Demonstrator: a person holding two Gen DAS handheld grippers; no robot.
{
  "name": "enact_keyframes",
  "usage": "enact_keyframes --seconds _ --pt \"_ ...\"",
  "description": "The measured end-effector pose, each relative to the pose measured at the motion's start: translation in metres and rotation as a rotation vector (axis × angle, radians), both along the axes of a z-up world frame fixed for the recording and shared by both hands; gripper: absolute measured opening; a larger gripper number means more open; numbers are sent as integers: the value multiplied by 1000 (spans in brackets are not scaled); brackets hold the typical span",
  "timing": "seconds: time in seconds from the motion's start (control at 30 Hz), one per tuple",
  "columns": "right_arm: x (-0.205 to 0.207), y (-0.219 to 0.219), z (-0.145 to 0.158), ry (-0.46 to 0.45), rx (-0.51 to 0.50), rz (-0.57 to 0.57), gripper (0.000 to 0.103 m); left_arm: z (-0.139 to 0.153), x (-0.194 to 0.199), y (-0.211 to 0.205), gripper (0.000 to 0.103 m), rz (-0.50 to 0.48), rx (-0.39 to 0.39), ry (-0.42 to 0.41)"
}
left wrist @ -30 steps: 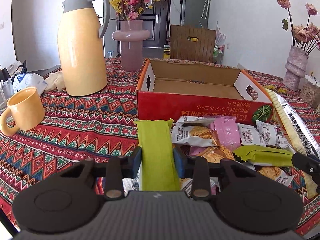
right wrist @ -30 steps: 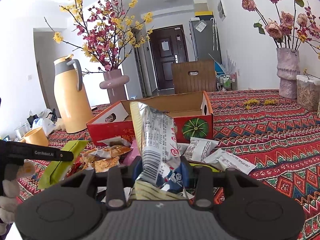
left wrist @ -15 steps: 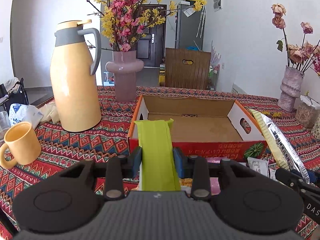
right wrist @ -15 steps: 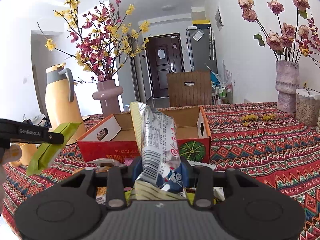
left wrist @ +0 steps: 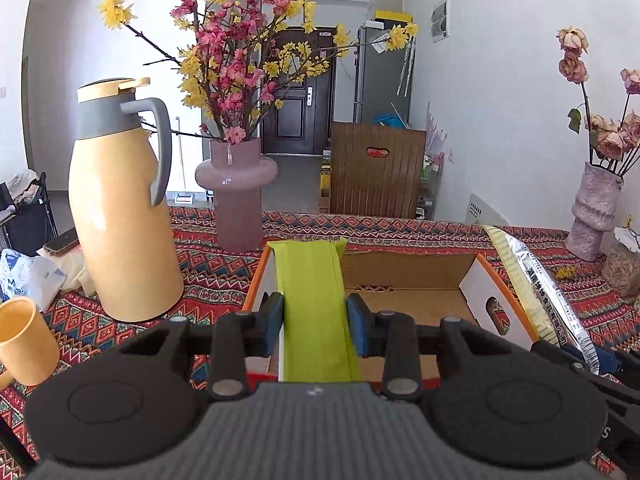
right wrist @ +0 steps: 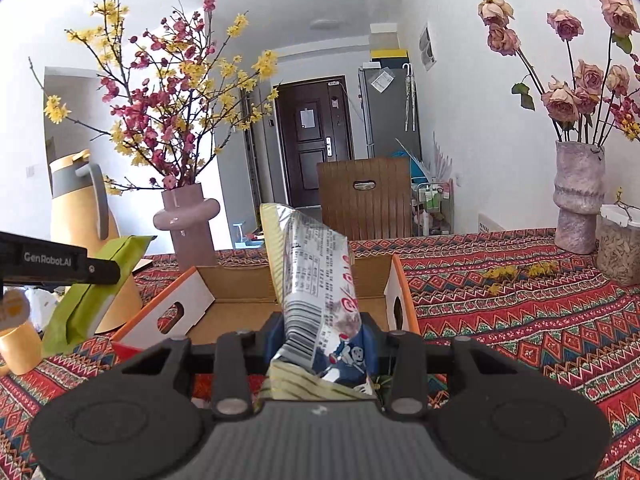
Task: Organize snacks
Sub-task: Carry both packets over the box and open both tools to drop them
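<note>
Plainly, flat lime-green packet [left wrist: 316, 312], crinkled silver wrapper [right wrist: 316, 280]

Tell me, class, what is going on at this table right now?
A person is sorting snacks with a handheld gripper in each hand. The left gripper is shut on a green snack packet, and the right gripper is shut on a silver snack packet. Both packets are held up near the open cardboard box on the patterned tablecloth. What shows of the box floor is bare.
</note>
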State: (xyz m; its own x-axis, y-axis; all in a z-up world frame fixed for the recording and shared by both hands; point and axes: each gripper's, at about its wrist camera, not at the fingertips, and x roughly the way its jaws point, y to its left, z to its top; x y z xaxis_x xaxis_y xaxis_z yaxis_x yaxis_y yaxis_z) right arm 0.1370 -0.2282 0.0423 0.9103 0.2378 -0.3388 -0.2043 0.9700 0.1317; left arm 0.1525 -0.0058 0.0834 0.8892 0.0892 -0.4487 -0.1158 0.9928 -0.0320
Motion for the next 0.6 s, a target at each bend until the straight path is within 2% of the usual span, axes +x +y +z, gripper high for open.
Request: enact_keyframes --seconds 0.33,0.6 --pt "67 16 4 49 -26 -32 38 -13 61 8 35 47 14 43" --pt "104 24 -25 115 -27 -66 38 -42 97 15 35 58 13 79"
